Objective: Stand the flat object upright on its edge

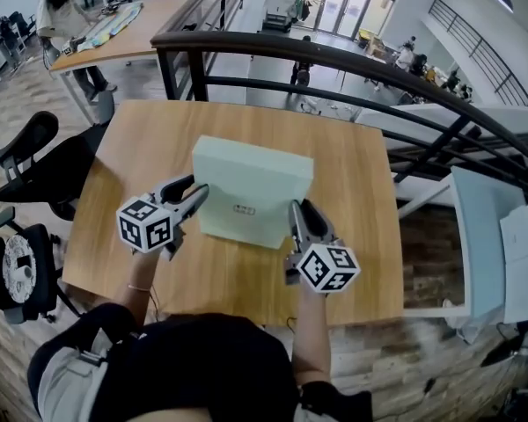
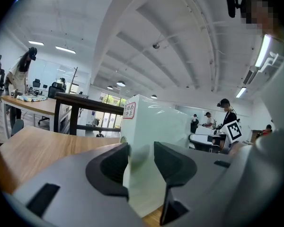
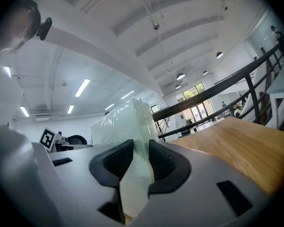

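Your left hand-held gripper (image 1: 192,192) has its jaws partway closed, with both pads pressed on the near left edge of the pale green box (image 1: 246,192). Your right hand-held gripper (image 1: 302,211) is pinched a little narrower on the near right edge, and the wrapped box fills the gap between its pads. Between the two, the box rises from the wooden table (image 1: 352,200), roughly at its middle. From above you see a narrow top face and, below it, the broad face with the small logo (image 1: 244,209) turned toward you. From each gripper the box climbs well above the jaws, and its lower end meets the wood just under the left pads. I judge from this that the main work is done: the flat box is off its broad face and up on one edge, upright or very near it. Whether it leans a little toward you I cannot tell from above. What is left is the delicate part. You need to confirm that the bottom edge sits flat along its whole length, then ease both grips open evenly and draw back without nudging it, because a tall thin box tips easily. Beyond the table runs the dark railing (image 1: 334,55), with another table (image 1: 123,38) and people far off.
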Motion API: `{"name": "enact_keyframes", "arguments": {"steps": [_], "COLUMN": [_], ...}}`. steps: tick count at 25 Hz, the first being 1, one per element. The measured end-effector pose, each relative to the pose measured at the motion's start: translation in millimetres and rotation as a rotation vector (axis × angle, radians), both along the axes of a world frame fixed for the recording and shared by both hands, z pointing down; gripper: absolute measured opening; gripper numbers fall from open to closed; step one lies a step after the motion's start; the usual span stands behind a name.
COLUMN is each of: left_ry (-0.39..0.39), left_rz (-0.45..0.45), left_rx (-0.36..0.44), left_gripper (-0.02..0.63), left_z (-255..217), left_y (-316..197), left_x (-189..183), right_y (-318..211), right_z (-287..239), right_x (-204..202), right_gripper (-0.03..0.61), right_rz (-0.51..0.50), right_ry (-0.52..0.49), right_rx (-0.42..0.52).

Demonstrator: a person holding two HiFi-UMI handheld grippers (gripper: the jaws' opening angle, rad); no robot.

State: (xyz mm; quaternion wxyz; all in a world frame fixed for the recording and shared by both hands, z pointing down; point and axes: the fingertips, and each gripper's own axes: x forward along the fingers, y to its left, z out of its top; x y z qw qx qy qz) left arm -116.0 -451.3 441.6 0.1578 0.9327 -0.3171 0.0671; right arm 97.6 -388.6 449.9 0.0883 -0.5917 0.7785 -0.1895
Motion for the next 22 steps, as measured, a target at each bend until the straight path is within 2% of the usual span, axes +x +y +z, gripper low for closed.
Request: {"name": "enact_keyframes", "arguments": {"steps": [22], "left_ry": [0.032], "left_rz": [0.014], "left_rx": [0.029], "left_gripper": [0.176], "left_z": [0.5], "left_y": [30.0], "left_x": [-8.5], "right_y": [28.1], "right_z": [0.6], "right_x": [-10.9], "right_gripper": [0.101], "right_rz": [-0.049], "right_ry": [0.037], "right_rx": [0.002]}}
